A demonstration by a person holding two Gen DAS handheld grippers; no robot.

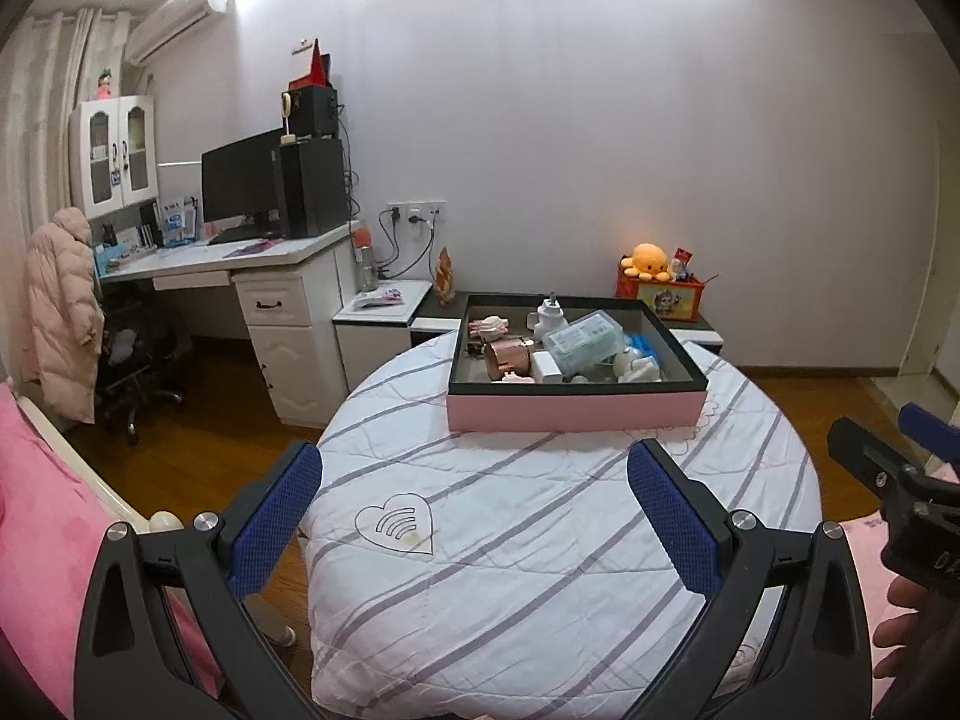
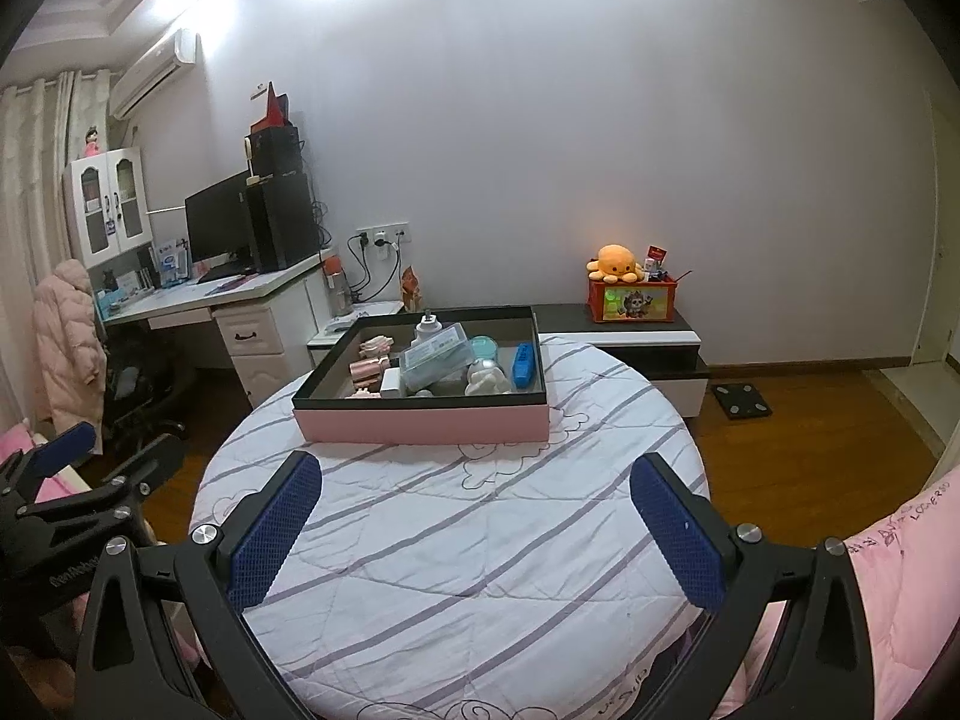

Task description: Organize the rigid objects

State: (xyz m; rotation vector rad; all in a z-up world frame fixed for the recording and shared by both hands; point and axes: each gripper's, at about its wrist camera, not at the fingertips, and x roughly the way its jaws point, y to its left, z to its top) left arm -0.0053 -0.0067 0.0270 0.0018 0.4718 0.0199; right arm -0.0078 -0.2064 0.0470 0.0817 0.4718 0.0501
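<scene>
1. Risk, crowding: we judge that a gripper reaching into the pink box (image 2: 420, 425) could knock neighbours aside, since the items inside lie heaped and touching, some on top of others.
2. Risk, sliding: the box sits on a quilted striped cloth (image 2: 456, 546) covering a round desk; we expect a sideways push on its wall could drag or ruck the cloth and shift the box toward the far edge, which it already sits near.
3. Risk, slip: the clear plastic case (image 2: 435, 357) and the rose-gold cylinder (image 1: 507, 358) look smooth and hard; we judge a shallow pinch could let either escape. The cylinder lies on its side and could roll.
4. Risk, collision: both grippers hover side by side over the near half of the desk, so we note they could clash if both go for the box together.
5. Left gripper (image 1: 474, 516): fingers wide apart, nothing between them.
6. Right gripper (image 2: 477, 525): fingers wide apart, likewise carrying nothing.
7. Task items, location: all inside the box, at the far side of the desk. No loose item shows on the cloth.
8. Task items, appearance: pink box with dark inner walls and rim; contents include a blue oblong piece (image 2: 522, 363) against the right wall, a teal round lid (image 2: 483, 348), a white bottle-like piece (image 2: 428, 327) at the back, and white figurine-like pieces (image 2: 487, 381). Smaller pieces we cannot identify.
9. Stage: the scene fits either items gathered into the box or items awaiting sorting out of it.
</scene>
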